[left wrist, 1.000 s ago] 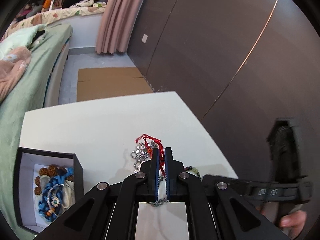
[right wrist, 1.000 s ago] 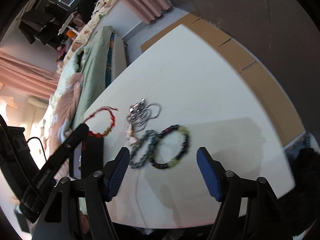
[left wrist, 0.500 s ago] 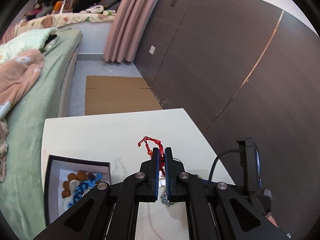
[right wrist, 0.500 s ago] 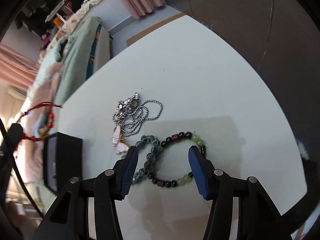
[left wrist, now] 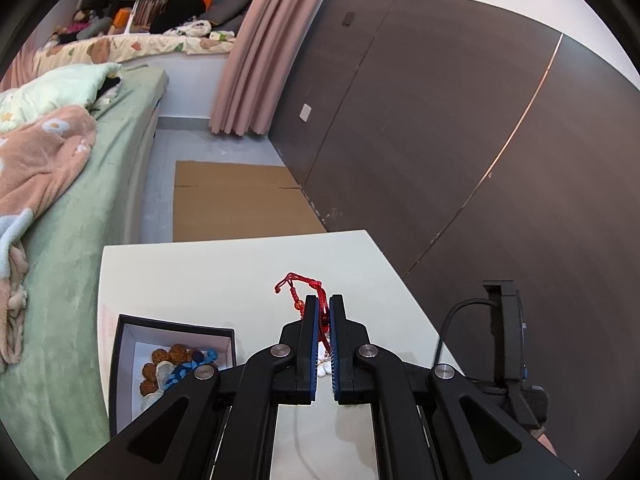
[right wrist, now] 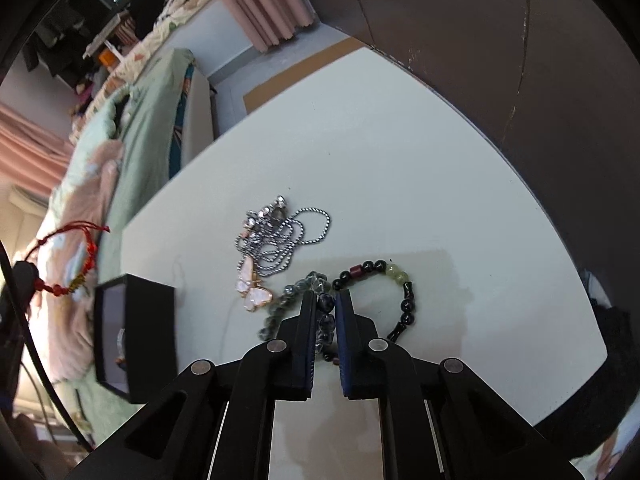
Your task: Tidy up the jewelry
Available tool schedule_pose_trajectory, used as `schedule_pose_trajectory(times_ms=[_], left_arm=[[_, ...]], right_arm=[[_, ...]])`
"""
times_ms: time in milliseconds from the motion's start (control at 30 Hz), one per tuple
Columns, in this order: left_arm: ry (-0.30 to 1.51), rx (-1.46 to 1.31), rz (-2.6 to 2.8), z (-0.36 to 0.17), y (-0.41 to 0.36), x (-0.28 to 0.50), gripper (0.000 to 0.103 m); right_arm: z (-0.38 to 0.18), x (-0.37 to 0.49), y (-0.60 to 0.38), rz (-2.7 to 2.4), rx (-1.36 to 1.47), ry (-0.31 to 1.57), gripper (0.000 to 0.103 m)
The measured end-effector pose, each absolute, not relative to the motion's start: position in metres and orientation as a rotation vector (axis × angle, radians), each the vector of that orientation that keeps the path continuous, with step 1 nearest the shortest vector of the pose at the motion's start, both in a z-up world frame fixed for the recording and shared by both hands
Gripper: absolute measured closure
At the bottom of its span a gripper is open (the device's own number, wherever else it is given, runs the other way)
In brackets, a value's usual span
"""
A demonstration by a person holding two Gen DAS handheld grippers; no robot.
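My left gripper [left wrist: 323, 300] is shut on a red cord bracelet [left wrist: 298, 286] and holds it above the white table [left wrist: 224, 272]; the bracelet also hangs at the left of the right wrist view [right wrist: 68, 264]. A black jewelry box [left wrist: 128, 356] with beaded pieces inside sits at the left. My right gripper [right wrist: 325, 298] is shut on a grey-blue beaded bracelet [right wrist: 292, 292] on the table. It touches a black and green beaded bracelet [right wrist: 400, 292]. A silver chain with a butterfly pendant [right wrist: 276, 248] lies just beyond.
A bed with green and pink blankets [left wrist: 60, 200] runs along the table's left side. A dark panelled wall [left wrist: 460, 140] stands to the right. Cardboard [left wrist: 236, 200] lies on the floor beyond the table. The box also shows in the right wrist view [right wrist: 136, 332].
My left gripper has lifted the red bracelet up off the table, leftward toward the box. My right gripper has moved down to the beaded bracelets and closed on the grey-blue one.
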State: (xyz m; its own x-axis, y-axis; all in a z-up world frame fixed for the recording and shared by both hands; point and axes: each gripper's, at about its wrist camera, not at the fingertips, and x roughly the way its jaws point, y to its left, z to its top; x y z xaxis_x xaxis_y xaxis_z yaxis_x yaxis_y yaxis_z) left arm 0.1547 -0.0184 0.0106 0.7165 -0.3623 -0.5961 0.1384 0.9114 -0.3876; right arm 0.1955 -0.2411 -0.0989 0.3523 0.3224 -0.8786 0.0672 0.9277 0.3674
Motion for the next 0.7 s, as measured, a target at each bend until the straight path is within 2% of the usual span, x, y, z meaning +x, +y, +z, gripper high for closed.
schedule_pose_trajectory(times_ms=[267, 700], left_arm=[[0.694, -0.33, -0.28, 0.02, -0.006, 0.144, 0.098], [0.711, -0.312, -0.215, 0.016, 0.039, 0.128, 0.098]], right_arm=[[-0.076, 0.182, -0.247, 0.21, 0.472, 1.134, 0.092], [-0.038, 0.174, -0.215, 0.367, 0.48, 1.016, 0.092]])
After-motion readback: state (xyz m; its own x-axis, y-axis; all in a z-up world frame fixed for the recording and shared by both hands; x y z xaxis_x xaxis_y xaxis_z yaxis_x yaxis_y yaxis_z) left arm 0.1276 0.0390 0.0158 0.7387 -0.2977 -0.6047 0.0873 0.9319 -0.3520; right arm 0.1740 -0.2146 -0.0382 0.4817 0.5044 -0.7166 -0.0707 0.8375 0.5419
